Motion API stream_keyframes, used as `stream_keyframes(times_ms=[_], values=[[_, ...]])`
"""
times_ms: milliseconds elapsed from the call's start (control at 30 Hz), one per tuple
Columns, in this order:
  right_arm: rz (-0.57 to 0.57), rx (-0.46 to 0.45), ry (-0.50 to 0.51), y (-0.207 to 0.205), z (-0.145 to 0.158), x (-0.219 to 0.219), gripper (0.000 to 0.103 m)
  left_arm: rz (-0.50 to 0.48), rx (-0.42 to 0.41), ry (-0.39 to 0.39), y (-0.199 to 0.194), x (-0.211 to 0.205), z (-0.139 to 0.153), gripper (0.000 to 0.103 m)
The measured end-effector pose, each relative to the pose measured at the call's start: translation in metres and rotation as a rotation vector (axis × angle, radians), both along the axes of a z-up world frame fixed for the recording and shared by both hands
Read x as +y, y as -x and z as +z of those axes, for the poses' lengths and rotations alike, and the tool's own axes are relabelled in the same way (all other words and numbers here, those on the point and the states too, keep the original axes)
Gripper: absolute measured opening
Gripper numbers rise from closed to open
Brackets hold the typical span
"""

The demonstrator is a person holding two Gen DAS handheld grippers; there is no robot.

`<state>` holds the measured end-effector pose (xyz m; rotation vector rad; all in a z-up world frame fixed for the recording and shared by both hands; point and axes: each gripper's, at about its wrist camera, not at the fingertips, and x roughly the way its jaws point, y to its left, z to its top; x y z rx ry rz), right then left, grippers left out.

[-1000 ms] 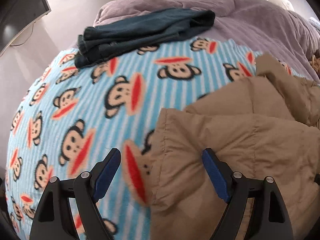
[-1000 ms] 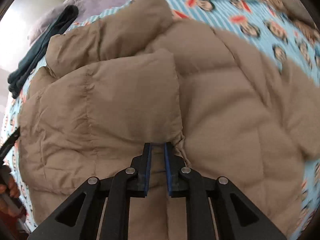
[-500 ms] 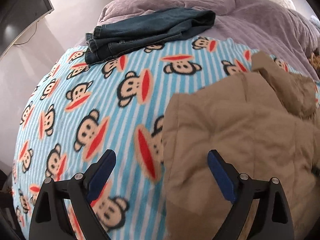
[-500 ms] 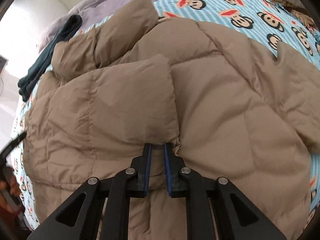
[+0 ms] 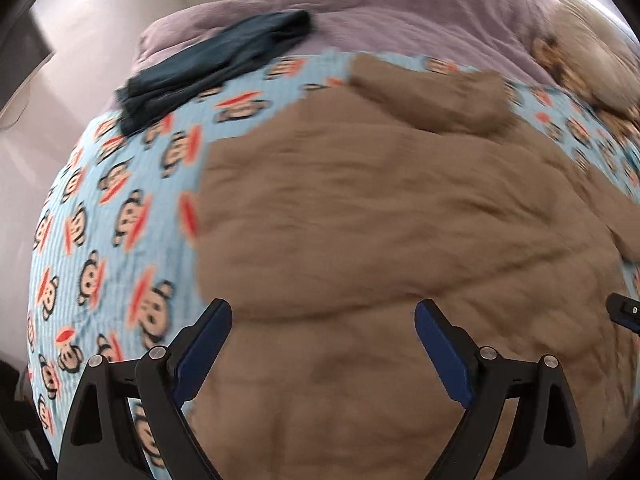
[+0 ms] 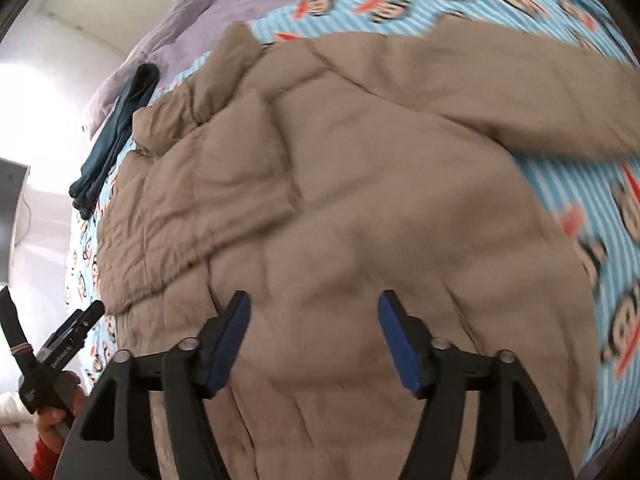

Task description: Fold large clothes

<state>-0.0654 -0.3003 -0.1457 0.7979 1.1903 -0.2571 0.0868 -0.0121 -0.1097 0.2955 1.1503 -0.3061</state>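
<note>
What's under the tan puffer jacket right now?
The monkey-print blanket shows around the tan puffer jacket, so the jacket lies on it. Whatever else sits beneath is covered.

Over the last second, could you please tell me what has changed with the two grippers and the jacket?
The right gripper has let go: it was pinching a fold of the tan puffer jacket, and its jaws have just been opening, nothing pressed between them. The left gripper, open, moved from the monkey-print blanket over the jacket. The folded jeans stayed put.
</note>
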Motion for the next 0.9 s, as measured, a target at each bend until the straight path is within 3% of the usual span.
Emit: stream_keyframes(times_ms=[167, 233, 333, 400, 433, 767, 900], values=[[-0.092, -0.022, -0.061, 0.057, 0.002, -0.034, 0.085, -0.090, 0.035, 0.003, 0.037, -0.057, 0.003, 0.094], [-0.123, -0.031, -0.070, 0.072, 0.003, -0.049, 0.092, -0.100, 0.050, 0.016, 0.047, -0.079, 0.004, 0.094], [-0.179, -0.048, -0.067, 0.093, 0.005, -0.086, 0.093, -0.097, 0.058, 0.042, 0.058, -0.105, 0.008, 0.094], [-0.227, -0.063, -0.070, 0.108, 0.004, -0.118, 0.102, -0.094, 0.050, 0.045, 0.066, -0.123, 0.010, 0.099], [-0.241, -0.070, -0.076, 0.109, 0.003, -0.126, 0.103, -0.091, 0.048, 0.042, 0.070, -0.131, 0.012, 0.103], [-0.488, -0.097, -0.129, 0.147, -0.026, -0.252, 0.103, -0.089, 0.066, 0.016, 0.089, -0.190, 0.011, 0.103], [-0.605, -0.164, -0.230, 0.151, -0.051, -0.300, 0.103, -0.063, 0.061, -0.021, 0.087, -0.199, 0.006, 0.103]])
